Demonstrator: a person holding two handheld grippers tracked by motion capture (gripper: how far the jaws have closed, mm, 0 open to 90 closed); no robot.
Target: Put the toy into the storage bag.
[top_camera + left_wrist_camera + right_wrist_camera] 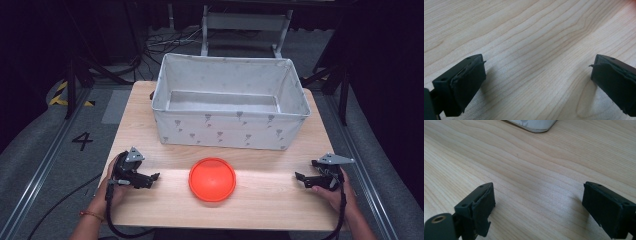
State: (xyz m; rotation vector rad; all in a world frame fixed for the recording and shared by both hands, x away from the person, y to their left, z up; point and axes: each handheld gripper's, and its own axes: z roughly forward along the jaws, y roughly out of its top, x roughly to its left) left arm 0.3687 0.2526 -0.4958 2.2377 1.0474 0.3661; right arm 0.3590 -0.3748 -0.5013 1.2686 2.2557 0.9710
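A round orange disc [212,179] lies flat on the wooden table [270,200], near its front middle. Behind it stands a white fabric bin [230,100] with a grey print, and nothing shows inside. My left gripper [154,178] rests low at the disc's left, pointing toward it, jaws apart. In the left gripper view my left gripper [536,75] spans bare wood. My right gripper [300,178] sits at the disc's right, pointing inward. In the right gripper view my right gripper [537,202] stands wide open over bare wood, with the bin's corner [534,125] at the top.
The bin takes up the table's far half. Grey floor with rails, cables and a metal frame [245,25] surround the table. A cable trails from each gripper over the front edge.
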